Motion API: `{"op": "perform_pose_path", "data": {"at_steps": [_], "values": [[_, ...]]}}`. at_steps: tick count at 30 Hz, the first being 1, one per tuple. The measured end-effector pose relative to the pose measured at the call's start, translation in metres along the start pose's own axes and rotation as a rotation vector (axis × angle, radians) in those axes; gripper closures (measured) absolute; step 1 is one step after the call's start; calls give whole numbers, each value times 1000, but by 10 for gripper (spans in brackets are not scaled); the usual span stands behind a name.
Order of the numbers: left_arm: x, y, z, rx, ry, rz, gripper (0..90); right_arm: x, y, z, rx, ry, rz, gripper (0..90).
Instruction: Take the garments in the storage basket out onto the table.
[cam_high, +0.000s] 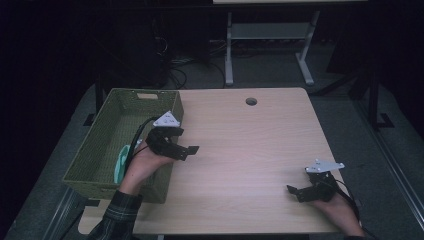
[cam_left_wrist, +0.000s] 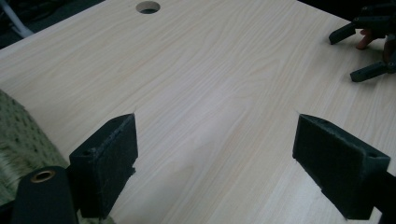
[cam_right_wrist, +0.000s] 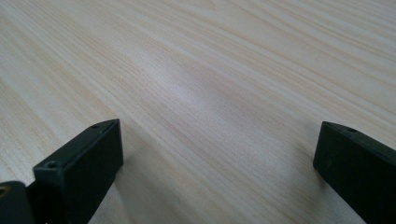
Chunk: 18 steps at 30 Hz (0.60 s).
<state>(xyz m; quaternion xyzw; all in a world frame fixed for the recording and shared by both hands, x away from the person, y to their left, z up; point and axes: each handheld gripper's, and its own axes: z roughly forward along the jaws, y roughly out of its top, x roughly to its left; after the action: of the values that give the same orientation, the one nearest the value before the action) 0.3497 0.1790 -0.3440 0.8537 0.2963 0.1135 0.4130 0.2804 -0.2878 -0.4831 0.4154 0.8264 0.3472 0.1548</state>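
Note:
My left gripper (cam_high: 186, 141) hovers over the left part of the light wooden table (cam_high: 240, 150), next to the right wall of a green woven basket (cam_high: 107, 130). Its jaws stand wide open with bare wood between them (cam_left_wrist: 215, 158). My right gripper (cam_high: 298, 181) rests near the table's front right corner, also open, and nothing lies between its jaws (cam_right_wrist: 217, 163). In the left gripper view the right gripper (cam_left_wrist: 348, 53) appears far off at the top right, its jaws spread.
A pale teal object (cam_high: 120, 162) lies inside the basket, partly hidden by the left forearm. The basket's edge (cam_left_wrist: 18, 135) appears beside the left jaw. A round cable hole (cam_high: 251, 101) sits near the table's far edge. Beyond the table stand a desk frame (cam_high: 270, 45) and cables on the floor.

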Motion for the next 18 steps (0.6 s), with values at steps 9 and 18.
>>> {"op": "perform_pose_path", "data": {"at_steps": [9,18], "values": [[10,-5,-14,-10,18,-14,133,0,0,0,0,0,0,12],[16,-8,-21,-9,28,-19,135,0,0,0,0,0,0,12]]}}
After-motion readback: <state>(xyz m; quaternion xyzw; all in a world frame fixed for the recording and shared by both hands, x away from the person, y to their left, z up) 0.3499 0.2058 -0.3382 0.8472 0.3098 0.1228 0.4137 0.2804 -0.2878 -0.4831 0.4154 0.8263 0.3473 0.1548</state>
